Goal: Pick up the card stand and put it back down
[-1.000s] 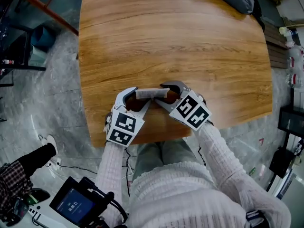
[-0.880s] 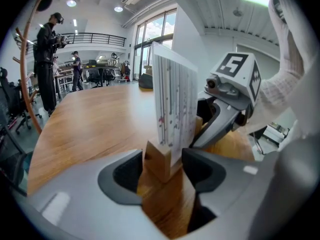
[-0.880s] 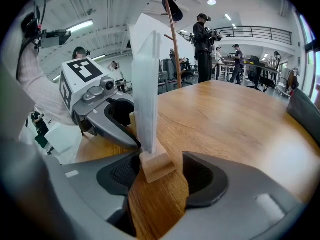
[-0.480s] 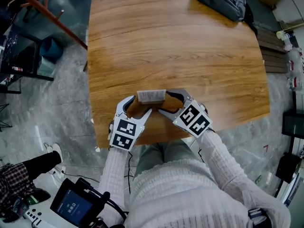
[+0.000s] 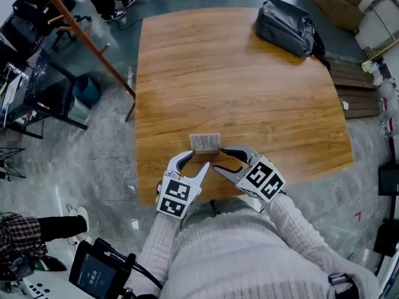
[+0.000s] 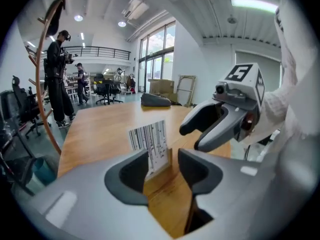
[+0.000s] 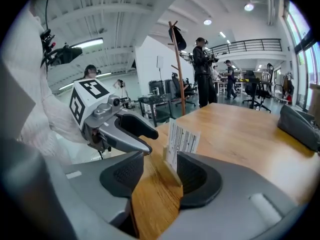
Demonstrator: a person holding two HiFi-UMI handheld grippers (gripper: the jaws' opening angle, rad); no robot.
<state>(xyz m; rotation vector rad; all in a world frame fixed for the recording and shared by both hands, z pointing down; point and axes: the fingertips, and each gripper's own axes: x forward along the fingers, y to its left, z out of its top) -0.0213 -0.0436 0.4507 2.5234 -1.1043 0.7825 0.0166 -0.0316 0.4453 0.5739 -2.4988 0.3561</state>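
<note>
- A big bright room with a wide wooden table [image 5: 249, 92]. A grey bag [image 5: 285, 25] lies at its far corner.
- The card stand [image 5: 204, 142] stands upright on the table, near the edge where the person is.
- The left gripper [image 5: 195, 162] is just behind it. Its jaws are apart and closing a little, with nothing between them.
- The right gripper [image 5: 221, 159] is beside it, also apart and closing on nothing.
- Nothing holds the stand. I think it is either set down and done, or not yet lifted. I cannot tell which.
</note>
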